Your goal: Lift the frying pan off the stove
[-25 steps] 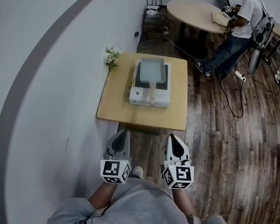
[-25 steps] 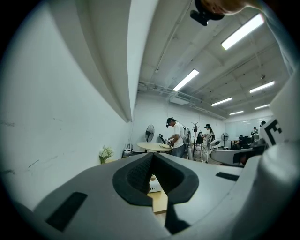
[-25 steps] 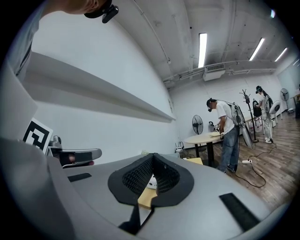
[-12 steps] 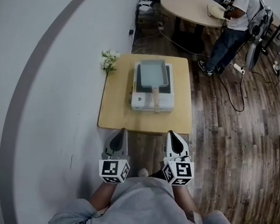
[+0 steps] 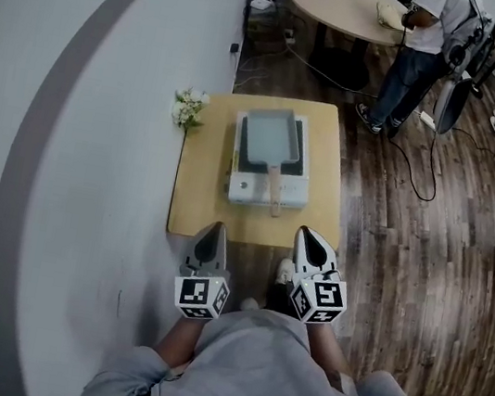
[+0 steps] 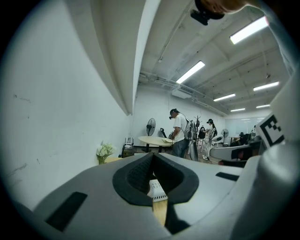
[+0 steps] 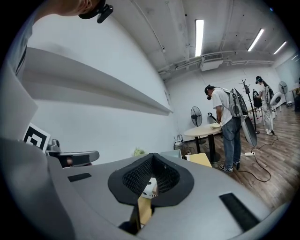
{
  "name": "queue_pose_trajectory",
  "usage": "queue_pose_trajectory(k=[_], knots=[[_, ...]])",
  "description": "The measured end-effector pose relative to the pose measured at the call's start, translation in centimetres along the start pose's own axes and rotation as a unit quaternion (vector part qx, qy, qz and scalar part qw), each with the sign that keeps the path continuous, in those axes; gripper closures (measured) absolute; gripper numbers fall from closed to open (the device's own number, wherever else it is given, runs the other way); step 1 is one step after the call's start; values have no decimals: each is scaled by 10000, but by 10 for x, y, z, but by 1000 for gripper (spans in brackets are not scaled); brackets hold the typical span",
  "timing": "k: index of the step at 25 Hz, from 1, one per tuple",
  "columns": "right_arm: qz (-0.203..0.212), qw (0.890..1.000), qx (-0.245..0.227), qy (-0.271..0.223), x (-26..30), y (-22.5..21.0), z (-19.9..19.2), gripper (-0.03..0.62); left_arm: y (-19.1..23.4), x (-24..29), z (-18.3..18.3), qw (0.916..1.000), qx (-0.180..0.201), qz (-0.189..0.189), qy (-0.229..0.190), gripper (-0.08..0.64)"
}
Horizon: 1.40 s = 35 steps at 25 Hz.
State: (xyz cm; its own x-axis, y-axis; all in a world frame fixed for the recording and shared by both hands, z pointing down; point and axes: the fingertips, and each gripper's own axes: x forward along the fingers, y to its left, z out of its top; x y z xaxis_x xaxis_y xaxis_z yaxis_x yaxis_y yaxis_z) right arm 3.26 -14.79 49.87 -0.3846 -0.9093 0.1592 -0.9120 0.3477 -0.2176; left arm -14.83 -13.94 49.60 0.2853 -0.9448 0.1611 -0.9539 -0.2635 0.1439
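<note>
Frying pan (image 5: 270, 137) on stove (image 5: 296, 189), beyond fingers (image 5: 210, 244)

The person wears a loose grey sweatshirt (image 5: 259, 382). The left tongs (image 5: 214, 232) and right tongs (image 5: 307, 238) are pale grey, pointed shells lined with black ribbed pads (image 6: 136, 176). The left cube (image 5: 202, 297) and right cube (image 5: 321, 299) are white with black square markers.
</note>
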Motion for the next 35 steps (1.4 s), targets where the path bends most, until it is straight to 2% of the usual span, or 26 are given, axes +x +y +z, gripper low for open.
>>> queue_pose_trajectory(k=[5, 8, 11, 13, 14, 16, 20, 23, 26, 28, 32, 35], knots=[[365, 9989, 93, 262, 49, -24, 4, 594, 5, 49, -2, 9997, -126, 133, 153, 558], [698, 9952, 186, 665, 77, -36, -4, 592, 0, 84, -20, 9973, -342, -45, 646, 558], [1132, 9857, 273, 1215, 97, -42, -21, 591, -11, 115, -49, 9888, -640, -321, 1306, 557], [1475, 9763, 395, 1534, 106, -41, -35, 580, -18, 130, -66, 9791, -1090, -561, 1621, 556], [1650, 9701, 499, 1708, 111, -41, -43, 545, -20, 137, -75, 9720, -1379, -686, 1773, 548], [1975, 9546, 804, 2078, 117, -39, -62, 503, -24, 150, -89, 9549, -1939, -922, 2052, 406], [2500, 9143, 1707, 2692, 122, -35, -93, 457, -24, 172, -105, 9258, -2633, -1292, 2385, 367], [2665, 8892, 2233, 2973, 127, -34, -111, 435, -19, 190, -105, 8984, -3329, -1564, 2399, 350], [2765, 8665, 2667, 3188, 130, -30, -125, 407, -12, 200, -113, 8817, -3583, -1661, 2580, 339], [2804, 8567, 2803, 3300, 133, -29, -131, 397, -13, 206, -119, 8678, -3725, -1825, 2738, 332], [2874, 8383, 3151, 3395, 139, -26, -135, 393, -23, 217, -135, 8276, -4176, -2204, 3036, 325], [2907, 8314, 3170, 3517, 138, -22, -137, 391, -33, 219, -149, 8009, -4382, -2419, 3287, 325]])
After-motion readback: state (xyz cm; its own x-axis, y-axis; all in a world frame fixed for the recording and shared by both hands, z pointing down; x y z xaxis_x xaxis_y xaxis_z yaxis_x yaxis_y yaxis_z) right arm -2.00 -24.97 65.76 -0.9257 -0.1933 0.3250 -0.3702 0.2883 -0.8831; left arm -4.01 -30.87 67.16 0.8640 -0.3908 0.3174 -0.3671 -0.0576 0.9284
